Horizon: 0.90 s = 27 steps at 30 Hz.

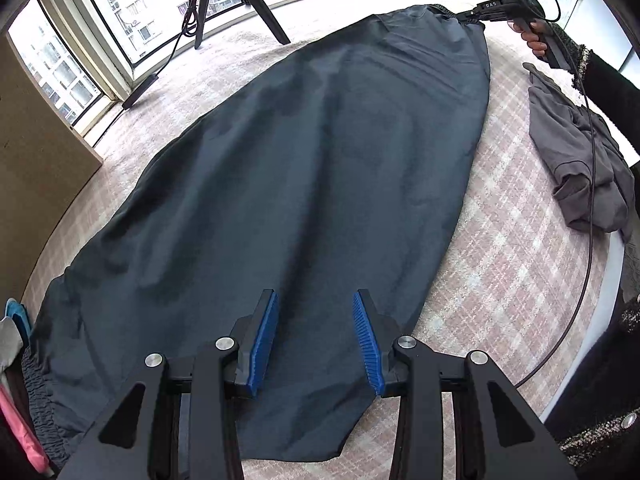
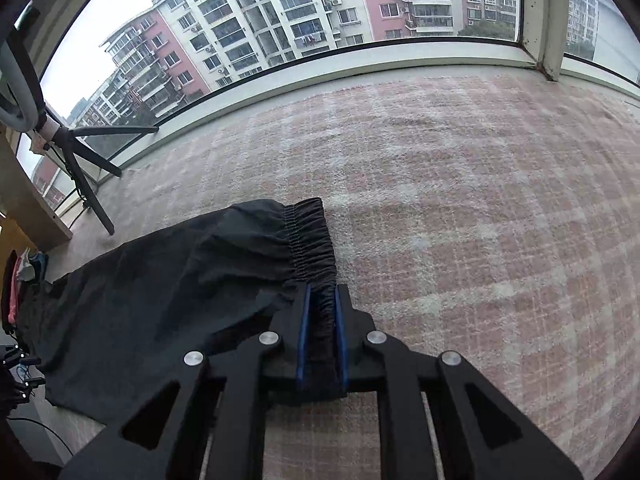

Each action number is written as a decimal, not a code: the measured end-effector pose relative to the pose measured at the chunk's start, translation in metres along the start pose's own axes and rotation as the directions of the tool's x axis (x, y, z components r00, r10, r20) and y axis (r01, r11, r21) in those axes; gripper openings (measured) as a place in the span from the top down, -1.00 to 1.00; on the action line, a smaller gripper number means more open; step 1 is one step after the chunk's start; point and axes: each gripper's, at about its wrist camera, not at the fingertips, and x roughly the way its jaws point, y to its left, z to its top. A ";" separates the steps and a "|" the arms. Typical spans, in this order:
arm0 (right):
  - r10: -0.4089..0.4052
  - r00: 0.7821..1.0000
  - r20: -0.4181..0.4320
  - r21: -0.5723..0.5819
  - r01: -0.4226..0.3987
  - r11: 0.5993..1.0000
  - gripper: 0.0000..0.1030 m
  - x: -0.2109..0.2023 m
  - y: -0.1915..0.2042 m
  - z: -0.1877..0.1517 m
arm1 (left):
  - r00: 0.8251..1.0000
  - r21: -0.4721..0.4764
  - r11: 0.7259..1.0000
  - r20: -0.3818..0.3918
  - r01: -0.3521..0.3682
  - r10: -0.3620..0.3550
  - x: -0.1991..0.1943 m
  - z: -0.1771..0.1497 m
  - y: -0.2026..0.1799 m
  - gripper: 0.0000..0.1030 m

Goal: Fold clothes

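Item: dark trousers, spread flat on a pink plaid bed cover; all places are given relative to the trousers.

1. Left tongs. Held above the nearest hem of the trousers, blue pads spread wide apart; nothing is gripped. Risk: if closed from this height, only air or a single top layer would be caught, and the leg would be dragged askew instead of lifted whole.

2. Elastic cuff, gathered, at the trousers' near left corner, beside pink and white garments. Risk: it may be left behind in a fold and a lopsided stack produced.

3. Grey garment, crumpled, well to the right of the trousers. A black cable is draped across it. Risk: the cable may be snagged by a sweeping fold.

4. Right tongs. Closed tight on the elastic band at the trousers' far end, the band pinched between both pads. Risk: only an edge of the band appears held; a hard pull could let it slip, or stretch the cloth and undo the flat lay.

5. Tripod, beyond the trousers by the window. Contact is judged unlikely.
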 end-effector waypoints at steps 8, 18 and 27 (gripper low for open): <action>0.099 0.984 0.151 0.385 -0.151 0.911 0.23 -0.043 -0.043 -0.060 | 1.000 -0.044 0.999 0.020 0.003 -0.002 -0.005 -0.002 0.004 0.28; 0.231 0.965 0.126 0.538 -0.262 0.801 0.22 -0.014 -0.028 -0.076 | 0.984 0.058 0.994 0.144 0.096 -0.104 -0.001 0.109 -0.041 0.27; -0.040 0.979 0.198 0.221 -0.005 0.975 0.79 -0.009 0.042 -0.060 | 0.935 0.039 0.965 0.241 0.259 -0.260 0.017 0.227 -0.073 0.27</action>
